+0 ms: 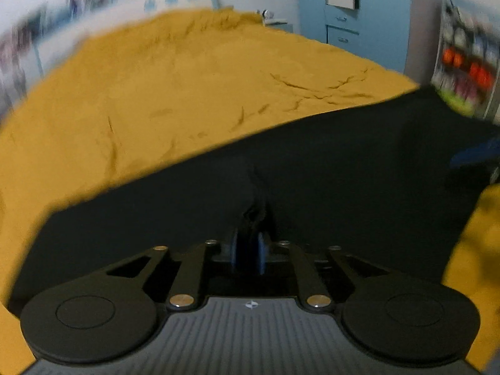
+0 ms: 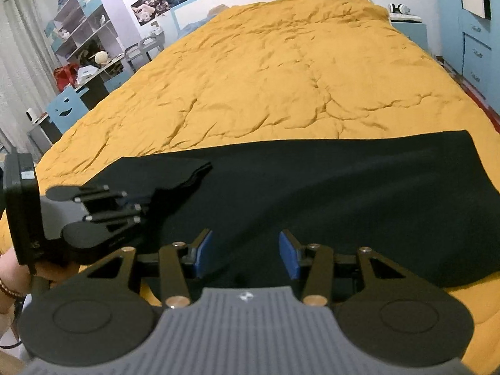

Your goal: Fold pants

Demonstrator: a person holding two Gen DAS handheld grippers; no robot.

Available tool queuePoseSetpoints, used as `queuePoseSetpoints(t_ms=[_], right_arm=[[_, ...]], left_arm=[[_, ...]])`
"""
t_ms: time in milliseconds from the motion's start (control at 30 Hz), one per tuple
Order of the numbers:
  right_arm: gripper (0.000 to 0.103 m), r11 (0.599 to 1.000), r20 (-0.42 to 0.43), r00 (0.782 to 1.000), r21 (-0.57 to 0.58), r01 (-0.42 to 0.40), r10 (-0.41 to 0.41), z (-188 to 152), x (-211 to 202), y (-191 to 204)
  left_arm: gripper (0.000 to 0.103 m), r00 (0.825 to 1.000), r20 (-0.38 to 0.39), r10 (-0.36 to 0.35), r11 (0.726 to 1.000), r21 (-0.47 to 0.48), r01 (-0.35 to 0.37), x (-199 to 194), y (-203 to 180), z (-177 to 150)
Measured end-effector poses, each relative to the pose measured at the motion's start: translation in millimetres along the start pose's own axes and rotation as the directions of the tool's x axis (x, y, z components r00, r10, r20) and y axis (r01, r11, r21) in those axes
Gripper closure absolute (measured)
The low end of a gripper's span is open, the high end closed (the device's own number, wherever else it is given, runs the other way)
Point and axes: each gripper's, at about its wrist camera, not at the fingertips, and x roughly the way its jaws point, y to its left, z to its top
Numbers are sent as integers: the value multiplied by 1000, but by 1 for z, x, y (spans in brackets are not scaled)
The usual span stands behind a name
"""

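- The black pants [image 2: 312, 193] are lying flat across the near end of the bed, on its mustard-yellow quilt [image 2: 281, 78], running nearly from one side edge to the other
- At their left end a layer of cloth is lying doubled back over the rest, its folded edge [image 2: 193, 175] pointing toward the middle
- The left gripper [image 2: 147, 206] is reaching in from the bed's left edge, carried by a person's hand [image 2: 12, 275]; its blue pads [image 1: 261, 250] are standing only a narrow gap apart with a ridge of black cloth [image 1: 254, 200] rising between them, though blur is hiding whether they are pressing on it
- The right gripper [image 2: 247, 253] is hovering over the pants near the foot edge, its jaws standing about halfway apart and holding nothing
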Motion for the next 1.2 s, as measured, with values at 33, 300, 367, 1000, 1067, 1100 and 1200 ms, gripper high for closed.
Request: queuePoseSetpoints(t_ms=[33,300,367,1000,1067,1100,1200], right_arm=[[59,1000,-1,1000,1,-8,8,0,2,0],[59,994,-13,994,11,-106,106,12,22,17],[59,990,-18,990,25,-141,141,19,28,21],[79,827,-136,924,505,-245,357,53,187,9],[87,824,-140,919,507,-253,368,53,194,12],[91,823,-142,919,508,-252,369,53,195,14],[103,829,-139,924,503,-243,355,57,193,20]], left_arm=[[84,999,-11,-40,998,-40,40,0,5,0],[84,929,-16,-369,873,-351,340,7,55,12],[84,942,30,-335,870,-373,321,-5,62,17],[83,986,99,136,839,-541,-61,-53,164,4],[83,983,110,150,824,-563,-62,-60,171,2],[83,980,122,154,816,-575,-57,-64,174,1],[83,971,158,182,787,-615,-47,-81,181,-3]])
